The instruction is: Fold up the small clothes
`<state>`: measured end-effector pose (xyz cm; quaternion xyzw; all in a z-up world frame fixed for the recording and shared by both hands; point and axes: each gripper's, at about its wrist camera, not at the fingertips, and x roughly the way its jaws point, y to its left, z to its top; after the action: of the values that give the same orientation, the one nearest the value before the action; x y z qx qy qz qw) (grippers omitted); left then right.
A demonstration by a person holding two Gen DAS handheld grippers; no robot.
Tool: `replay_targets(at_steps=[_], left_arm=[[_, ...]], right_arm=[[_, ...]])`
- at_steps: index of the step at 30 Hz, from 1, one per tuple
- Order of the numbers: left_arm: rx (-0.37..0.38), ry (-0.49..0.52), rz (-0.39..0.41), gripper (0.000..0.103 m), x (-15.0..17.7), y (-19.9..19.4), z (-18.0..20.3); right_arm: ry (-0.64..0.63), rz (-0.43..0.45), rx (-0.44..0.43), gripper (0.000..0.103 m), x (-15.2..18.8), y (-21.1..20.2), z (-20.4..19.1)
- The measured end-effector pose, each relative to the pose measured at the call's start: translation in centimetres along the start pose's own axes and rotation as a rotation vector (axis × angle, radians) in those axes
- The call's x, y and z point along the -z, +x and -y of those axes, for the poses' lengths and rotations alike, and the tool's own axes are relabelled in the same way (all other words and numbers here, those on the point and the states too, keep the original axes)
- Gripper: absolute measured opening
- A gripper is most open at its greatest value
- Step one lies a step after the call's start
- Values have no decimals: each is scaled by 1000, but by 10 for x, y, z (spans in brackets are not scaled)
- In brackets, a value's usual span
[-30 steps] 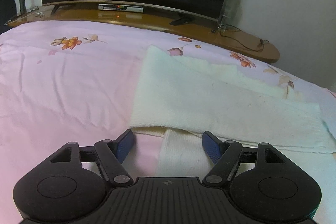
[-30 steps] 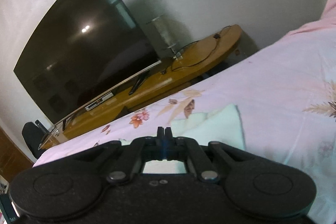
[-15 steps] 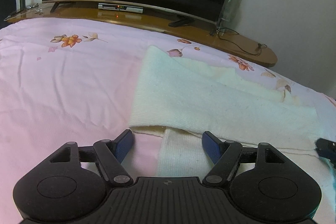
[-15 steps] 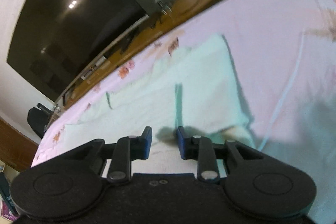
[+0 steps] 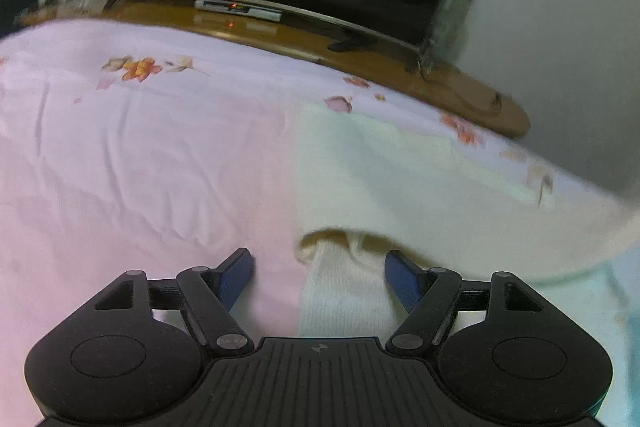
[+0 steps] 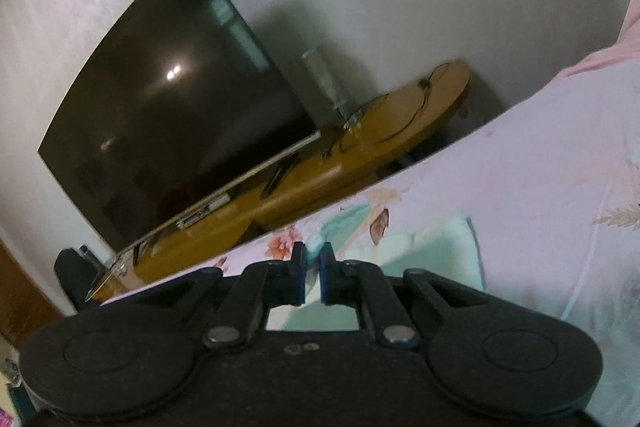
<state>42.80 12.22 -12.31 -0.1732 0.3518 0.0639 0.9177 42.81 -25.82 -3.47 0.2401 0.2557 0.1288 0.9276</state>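
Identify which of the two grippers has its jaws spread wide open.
The left gripper: its blue-padded jaws stand far apart over the cream knitted garment. The right gripper shows only a narrow gap.

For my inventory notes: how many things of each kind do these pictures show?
Claws: 2 (left claw, right claw)
Cream garment: 1
Flowered bedsheet: 1
Television: 1
Wooden stand: 1
Total: 6

Dim indoor light; lamp glare on the television (image 6: 172,75); motion blur throughout; fisheye bending near the rims.
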Motion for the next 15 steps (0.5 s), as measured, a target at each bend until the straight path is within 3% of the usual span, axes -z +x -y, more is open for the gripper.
replay_targets(at_steps=[2,5,9,10,12,15], left_arm=[[3,-35,-7,73,-2,3,-3],[-12,6,-13,73,-5,9,0],[-108,-49,20,73,-12,7,-13],[-90,-72,18,73,-11,7,-20],[-83,-16,13,73,-8,8,-18],[-74,-4,24,73,-8,5,-16]], right_arm=[[-26,-15,-3,8,3,0,-2],[-24,-33,-18,8,4,1,-4],[-34,-32,-23,8,4,-1,-5],[-28,-23,-19,8,2,-3,-2],[-13,-7,4,8,3,-6,5],[7,-69,34,8,9,2,18]])
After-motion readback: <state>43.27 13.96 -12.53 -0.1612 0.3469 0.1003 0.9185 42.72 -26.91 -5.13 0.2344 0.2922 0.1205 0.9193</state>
